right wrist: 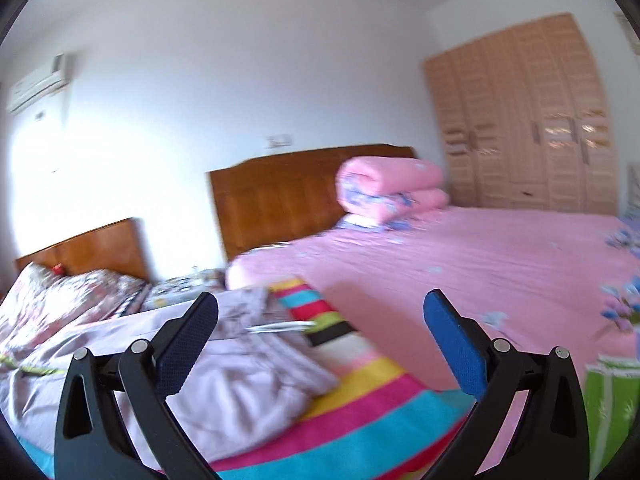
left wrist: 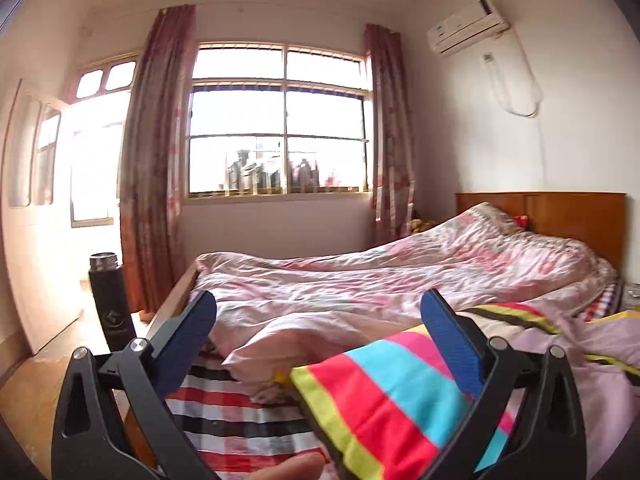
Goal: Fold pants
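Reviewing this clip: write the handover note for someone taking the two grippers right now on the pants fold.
Left gripper: open, holding nothing, raised over the edge of the striped sheet, aimed toward the window.
Right gripper: open, holding nothing, raised over the same striped sheet.
Pants: pale lilac garment lying rumpled on the striped sheet, ahead and left of the right gripper; only an edge of it shows in the left view.
Done: no fold visible; the fabric is bunched, not flat.
Left: probably spread the pants flat, lay leg on leg, then fold across. The right view is blurred, so check waistband and hems before gripping.

Pale lilac pants (right wrist: 240,376), crumpled, seemingly unfolded, on striped bedding
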The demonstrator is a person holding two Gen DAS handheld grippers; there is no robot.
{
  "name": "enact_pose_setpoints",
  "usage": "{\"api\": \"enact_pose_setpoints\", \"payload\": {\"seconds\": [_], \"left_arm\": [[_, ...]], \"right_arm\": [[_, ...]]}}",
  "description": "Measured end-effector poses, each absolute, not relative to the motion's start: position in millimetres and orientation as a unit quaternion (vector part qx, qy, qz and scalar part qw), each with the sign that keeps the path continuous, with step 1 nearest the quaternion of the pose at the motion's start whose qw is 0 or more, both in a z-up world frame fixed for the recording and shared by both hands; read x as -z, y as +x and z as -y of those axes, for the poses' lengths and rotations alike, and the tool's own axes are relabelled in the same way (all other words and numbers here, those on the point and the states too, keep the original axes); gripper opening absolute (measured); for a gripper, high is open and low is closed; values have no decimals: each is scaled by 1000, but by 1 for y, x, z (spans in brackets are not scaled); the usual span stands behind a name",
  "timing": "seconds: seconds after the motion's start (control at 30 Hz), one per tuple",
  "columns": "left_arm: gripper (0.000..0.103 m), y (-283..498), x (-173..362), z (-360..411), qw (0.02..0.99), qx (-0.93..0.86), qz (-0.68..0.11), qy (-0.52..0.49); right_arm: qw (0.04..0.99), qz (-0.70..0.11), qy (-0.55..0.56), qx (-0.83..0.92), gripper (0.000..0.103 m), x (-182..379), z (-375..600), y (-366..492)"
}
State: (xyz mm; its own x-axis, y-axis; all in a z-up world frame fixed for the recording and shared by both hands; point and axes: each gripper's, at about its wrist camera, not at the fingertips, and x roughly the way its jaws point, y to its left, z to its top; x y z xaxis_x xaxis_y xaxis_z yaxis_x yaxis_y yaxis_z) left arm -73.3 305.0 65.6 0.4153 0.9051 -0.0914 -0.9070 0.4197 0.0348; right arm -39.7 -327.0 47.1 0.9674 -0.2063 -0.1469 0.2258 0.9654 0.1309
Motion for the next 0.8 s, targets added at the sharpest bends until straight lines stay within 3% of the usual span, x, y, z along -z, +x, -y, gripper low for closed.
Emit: {"api": "enact_pose_setpoints", "payload": {"seconds": [0.17,0.33,0.53,0.8], "left_arm": [[102,-16,-99,-140,959,-253,-126,-30],[102,16,-57,-11,972,-80,-215,48],[102,-5,-16,19,965,-56,-249,68],[102,-16,-26,1,969,-54,-241,29]], "right_arm": [[988,-135,75,-4,99,-50,239,-15],[984,-178,12,-14,99,-35,192,-18],[980,-196,-13,-40,99,-16,169,-37],[985,-170,-15,-32,99,-20,164,-41]]}}
